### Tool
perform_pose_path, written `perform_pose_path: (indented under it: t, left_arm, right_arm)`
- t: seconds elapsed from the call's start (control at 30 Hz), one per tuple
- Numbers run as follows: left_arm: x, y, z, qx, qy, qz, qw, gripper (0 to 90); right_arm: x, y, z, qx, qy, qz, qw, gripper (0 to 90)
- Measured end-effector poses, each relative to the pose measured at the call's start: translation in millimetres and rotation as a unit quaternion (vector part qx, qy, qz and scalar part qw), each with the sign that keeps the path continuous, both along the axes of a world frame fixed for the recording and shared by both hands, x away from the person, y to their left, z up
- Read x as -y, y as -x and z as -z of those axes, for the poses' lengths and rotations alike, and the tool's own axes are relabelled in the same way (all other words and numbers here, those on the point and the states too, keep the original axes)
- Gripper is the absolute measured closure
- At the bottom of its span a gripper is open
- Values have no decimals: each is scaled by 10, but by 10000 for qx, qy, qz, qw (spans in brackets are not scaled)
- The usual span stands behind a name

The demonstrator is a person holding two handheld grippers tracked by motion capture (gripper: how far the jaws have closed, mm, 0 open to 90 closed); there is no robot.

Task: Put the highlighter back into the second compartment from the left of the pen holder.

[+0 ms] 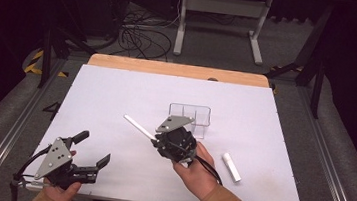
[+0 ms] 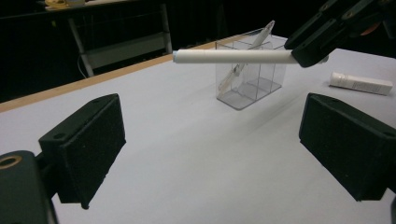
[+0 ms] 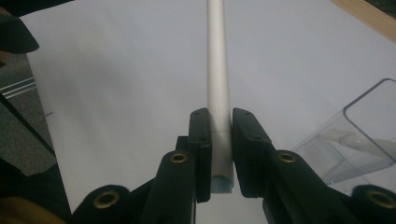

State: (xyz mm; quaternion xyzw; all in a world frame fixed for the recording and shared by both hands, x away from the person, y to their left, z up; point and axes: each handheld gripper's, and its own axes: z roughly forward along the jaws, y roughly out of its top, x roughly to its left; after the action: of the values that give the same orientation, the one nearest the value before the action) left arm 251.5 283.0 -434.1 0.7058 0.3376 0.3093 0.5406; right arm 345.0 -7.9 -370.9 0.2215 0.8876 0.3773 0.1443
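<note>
Clearly the right gripper [image 1: 154,137] clamps one unlabelled white tube [image 1: 138,126], a second tube [image 1: 231,167] lies apart with unreadable print, and the left gripper [image 1: 93,148] gapes empty.

The white tube [image 1: 138,126] is long, slim and round. It hangs roughly level above the table, clamped at one end, beside the clear divided box [image 1: 196,116].
</note>
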Motion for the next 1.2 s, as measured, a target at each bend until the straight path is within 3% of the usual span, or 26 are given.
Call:
perform_pose_path:
  t: [0.27,0.83,1.2]
  left_arm:
    - [-4,-4,-1,1,-7,-7,10000,76]
    - [-4,-2,-2,3,-1,-12,10000,76]
    - [4,-3,2,-14,2,-10,10000,77]
  right_arm:
    - [212,-30,-192,-58,44,40,10000,790]
    - [574,-96,-445,-191,94,244,9995,790]
    - [800,-194,-555,-295,181,573,9978,789]
